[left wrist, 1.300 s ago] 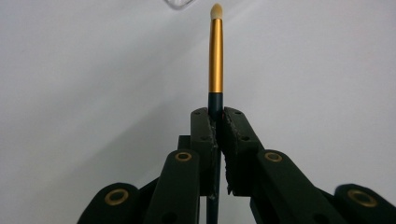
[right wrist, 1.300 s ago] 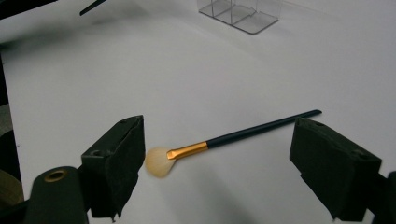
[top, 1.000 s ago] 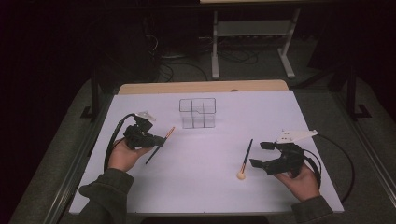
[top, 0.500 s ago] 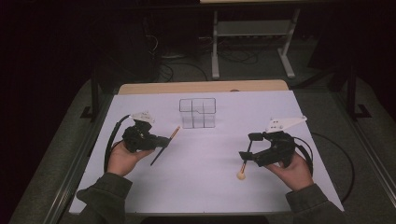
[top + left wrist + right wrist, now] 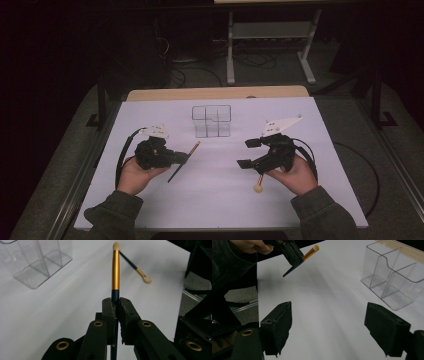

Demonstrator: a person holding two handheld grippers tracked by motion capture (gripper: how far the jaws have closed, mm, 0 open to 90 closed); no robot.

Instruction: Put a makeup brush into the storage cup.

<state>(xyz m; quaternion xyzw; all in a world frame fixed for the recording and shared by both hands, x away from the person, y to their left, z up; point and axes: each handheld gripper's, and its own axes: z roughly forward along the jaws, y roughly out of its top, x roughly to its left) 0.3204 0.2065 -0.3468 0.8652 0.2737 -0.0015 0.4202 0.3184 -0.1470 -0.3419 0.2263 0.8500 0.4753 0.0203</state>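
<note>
Gold-ferruled makeup brush [image 5: 115,270] pinched in the left gripper [image 5: 116,306], left of the clear organiser [image 5: 212,120]; right gripper [image 5: 337,322] spread wide, second brush [image 5: 258,186] lying beneath it on the table [image 5: 215,200].

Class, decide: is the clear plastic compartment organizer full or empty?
Empty: the clear plastic compartment organizer shows bare dividers and floor through its walls.

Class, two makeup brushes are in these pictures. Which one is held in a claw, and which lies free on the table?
The gold-ferruled brush is clamped in the left claw. The other brush lies loose on the white table, beneath the open right claw.
</note>
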